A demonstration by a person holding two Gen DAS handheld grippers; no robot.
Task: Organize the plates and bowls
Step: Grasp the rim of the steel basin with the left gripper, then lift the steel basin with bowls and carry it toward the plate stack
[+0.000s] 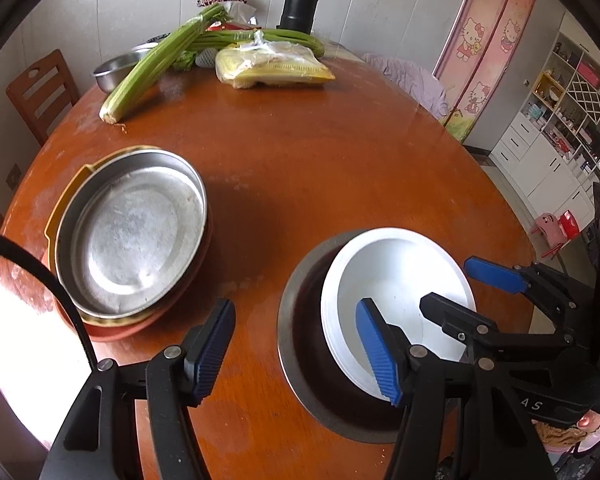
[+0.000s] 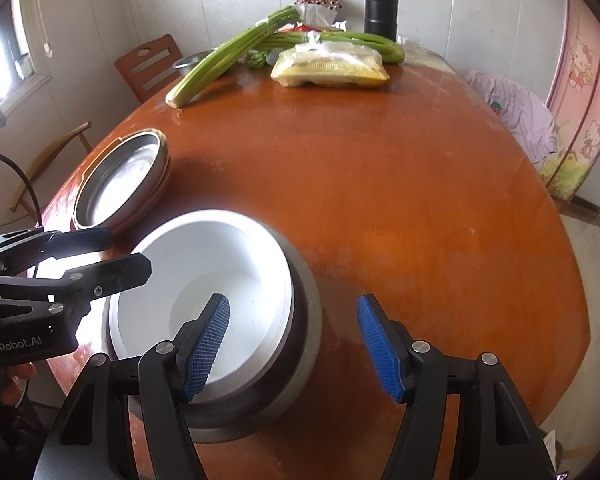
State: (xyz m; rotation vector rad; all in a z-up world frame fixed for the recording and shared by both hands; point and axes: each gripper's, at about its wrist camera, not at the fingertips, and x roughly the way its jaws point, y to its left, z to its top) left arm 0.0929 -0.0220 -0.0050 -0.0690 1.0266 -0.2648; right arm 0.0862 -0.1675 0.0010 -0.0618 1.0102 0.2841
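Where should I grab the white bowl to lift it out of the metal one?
Grip the white bowl by its rim, coming from above on its right side. It sits tilted in the metal bowl, so that edge stands clear. The open right gripper already straddles it.

Round wooden table, reddish-brown and glossy. On its left, metal pan stacked on a yellow dish and a red plate. To the right, white bowl tilted inside a steel bowl. Left gripper spread wide, blue pads apart, the right-hand pad over the white bowl's rim. Right gripper entering from the right edge, also spread, one blue-padded finger beyond the bowl's far side. At the far end: celery, bagged food, black flask, small steel basin. Wooden chair beyond.
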